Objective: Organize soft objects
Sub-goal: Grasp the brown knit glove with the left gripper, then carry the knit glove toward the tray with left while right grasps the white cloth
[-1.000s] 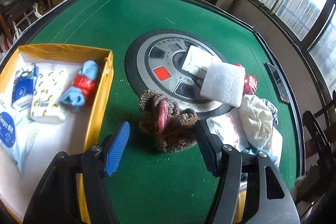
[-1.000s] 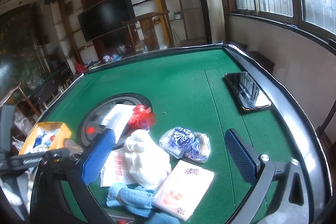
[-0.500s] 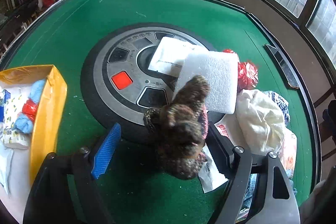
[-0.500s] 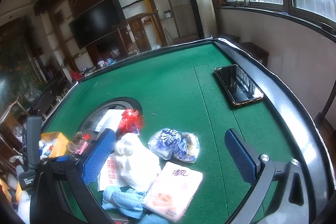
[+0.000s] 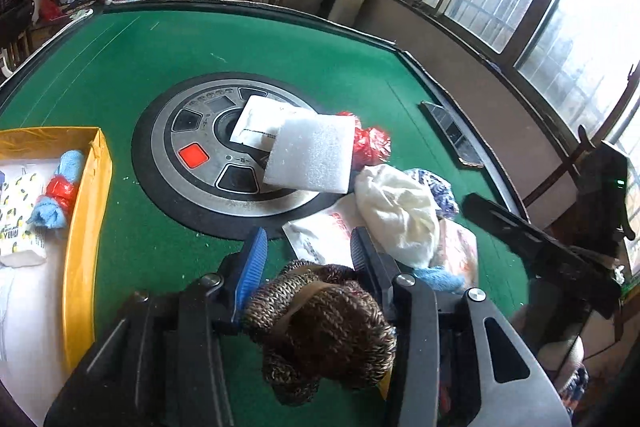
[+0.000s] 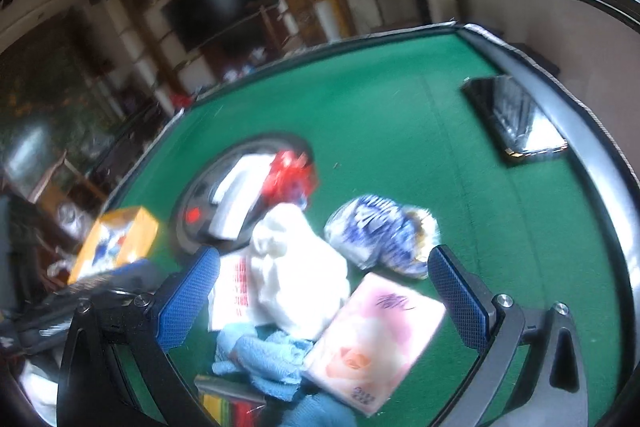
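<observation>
Jaws of the left gripper (image 5: 308, 251) clench a brown knitted hat (image 5: 320, 327), lifted over the near green table (image 5: 160, 47), right of the yellow box (image 5: 86, 227). Right gripper (image 6: 324, 291) gapes wide over a pink tissue pack (image 6: 376, 339).

The table (image 5: 168, 43) is felt green with a black rim — its round centre plate (image 5: 208, 163) is grey and black with one red square button (image 5: 193, 155). The box (image 5: 86, 211) is yellow. The knitted hat (image 5: 320, 323) is mottled brown and tan. The foam pad (image 5: 312, 155) is white, the crumpled wrapper (image 5: 370, 143) red. The cloth (image 6: 296, 267) is cream, the towel (image 6: 264, 359) light blue, the tissue pack (image 6: 376, 335) pink with roses — the bag (image 6: 380, 235) blue-and-white patterned.
</observation>
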The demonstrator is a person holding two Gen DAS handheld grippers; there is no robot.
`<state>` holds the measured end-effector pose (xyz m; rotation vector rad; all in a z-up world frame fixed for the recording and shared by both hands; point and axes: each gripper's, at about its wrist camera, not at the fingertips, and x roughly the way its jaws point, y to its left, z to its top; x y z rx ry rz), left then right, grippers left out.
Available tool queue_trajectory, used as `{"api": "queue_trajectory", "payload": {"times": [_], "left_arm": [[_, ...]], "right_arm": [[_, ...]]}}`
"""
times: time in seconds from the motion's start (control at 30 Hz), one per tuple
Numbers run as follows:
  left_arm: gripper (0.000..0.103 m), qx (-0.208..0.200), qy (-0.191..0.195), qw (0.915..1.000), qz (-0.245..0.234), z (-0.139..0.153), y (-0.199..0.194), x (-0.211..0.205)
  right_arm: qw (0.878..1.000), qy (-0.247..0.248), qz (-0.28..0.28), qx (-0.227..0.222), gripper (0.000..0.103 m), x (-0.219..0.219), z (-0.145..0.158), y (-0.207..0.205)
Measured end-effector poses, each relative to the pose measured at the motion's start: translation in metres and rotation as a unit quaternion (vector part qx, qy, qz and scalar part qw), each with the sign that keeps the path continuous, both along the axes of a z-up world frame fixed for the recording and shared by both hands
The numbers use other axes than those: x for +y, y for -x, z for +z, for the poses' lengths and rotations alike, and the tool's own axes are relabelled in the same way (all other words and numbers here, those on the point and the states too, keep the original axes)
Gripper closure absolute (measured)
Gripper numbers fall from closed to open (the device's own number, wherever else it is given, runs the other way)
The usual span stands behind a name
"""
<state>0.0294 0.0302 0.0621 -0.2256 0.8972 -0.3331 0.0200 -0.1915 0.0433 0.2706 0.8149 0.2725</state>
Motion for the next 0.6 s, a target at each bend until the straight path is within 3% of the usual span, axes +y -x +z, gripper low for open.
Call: {"api": "queue_trajectory", "payload": {"times": [0.1, 0.2, 0.3, 0.33, 0.37, 0.6], "left_arm": [[0.062, -0.006, 0.021, 0.9998, -0.003, 0.013, 0.023, 0.018], [0.061, -0.009, 0.031, 0.9994, 0.012, 0.023, 0.039, 0.048], [0.061, -0.013, 0.021, 0.9986, 0.047, 0.029, 0.054, 0.085], [0.061, -0.015, 0.017, 0.998, 0.06, 0.029, 0.057, 0.097], [0.061, -0.016, 0.014, 0.9969, 0.075, 0.03, 0.06, 0.11], [0.061, 0.006, 0.027, 0.9868, 0.159, 0.013, 0.073, 0.189]], "right_arm": [[0.999, 0.035, 0.016, 0.001, 0.003, 0.016, -0.005, -0.002], [0.998, 0.058, 0.038, 0.003, 0.023, 0.033, -0.009, -0.004], [0.994, 0.093, 0.051, 0.019, 0.058, 0.049, -0.02, -0.007], [0.993, 0.099, 0.051, 0.028, 0.082, 0.052, -0.024, -0.009], [0.993, 0.098, 0.049, 0.033, 0.09, 0.052, -0.026, -0.009], [0.997, 0.068, 0.022, -0.023, 0.093, 0.039, 0.002, 0.013]]}}
